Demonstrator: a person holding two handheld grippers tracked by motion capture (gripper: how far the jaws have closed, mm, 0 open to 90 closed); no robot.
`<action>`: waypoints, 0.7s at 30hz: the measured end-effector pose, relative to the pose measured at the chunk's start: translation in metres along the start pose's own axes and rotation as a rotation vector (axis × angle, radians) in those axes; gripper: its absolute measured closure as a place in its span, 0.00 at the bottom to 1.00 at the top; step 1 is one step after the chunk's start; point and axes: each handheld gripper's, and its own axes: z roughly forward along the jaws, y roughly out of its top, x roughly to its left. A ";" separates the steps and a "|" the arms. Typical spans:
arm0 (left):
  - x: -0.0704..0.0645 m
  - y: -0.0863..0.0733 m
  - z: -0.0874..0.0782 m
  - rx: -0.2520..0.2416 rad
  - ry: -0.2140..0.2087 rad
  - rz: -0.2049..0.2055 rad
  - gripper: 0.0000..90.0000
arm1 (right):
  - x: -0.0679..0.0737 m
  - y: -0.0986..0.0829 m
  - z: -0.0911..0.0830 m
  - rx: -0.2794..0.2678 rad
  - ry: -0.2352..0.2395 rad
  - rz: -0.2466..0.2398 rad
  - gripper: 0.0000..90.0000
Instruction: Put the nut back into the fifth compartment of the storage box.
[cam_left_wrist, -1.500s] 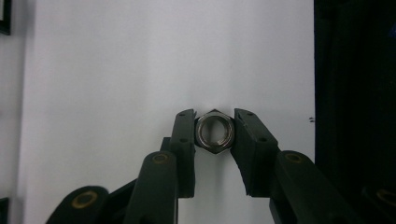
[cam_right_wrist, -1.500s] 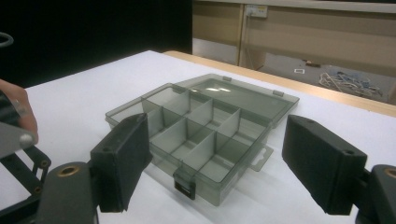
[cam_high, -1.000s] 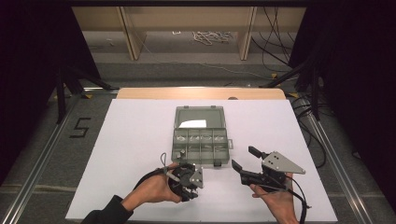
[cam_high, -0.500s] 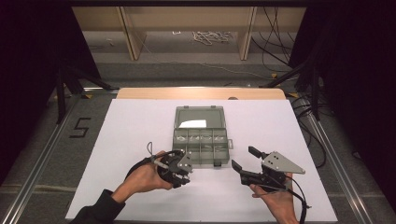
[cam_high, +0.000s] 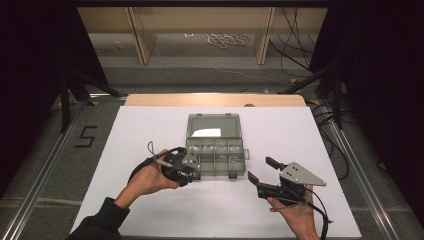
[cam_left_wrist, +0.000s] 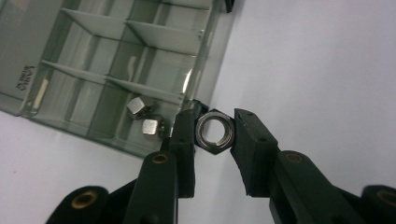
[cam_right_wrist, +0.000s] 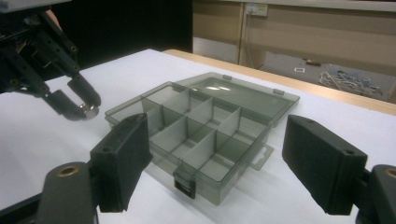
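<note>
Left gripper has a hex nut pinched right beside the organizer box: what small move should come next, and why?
Probably a short carry over the box wall, then release. The left gripper is shut on the hex nut, just outside the corner of the clear compartment box, whose nearest compartment already holds two nuts. The lid is open, and the right gripper waits open, clear of the box.

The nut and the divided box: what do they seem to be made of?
The nut looks like bright, polished metal, probably steel, since its faces gleam silver. The box seems to be smoky see-through plastic: its dividers and the table show through its walls.
</note>
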 end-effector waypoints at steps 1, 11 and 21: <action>0.002 0.000 0.000 -0.003 0.008 -0.009 0.78 | 0.000 0.000 0.000 -0.001 -0.001 0.000 0.27; 0.027 -0.002 0.010 -0.012 0.036 -0.080 0.78 | 0.001 -0.001 0.000 0.016 0.001 0.026 0.27; 0.041 0.002 0.021 0.003 0.046 -0.093 0.78 | 0.001 -0.001 0.000 0.014 0.000 0.031 0.27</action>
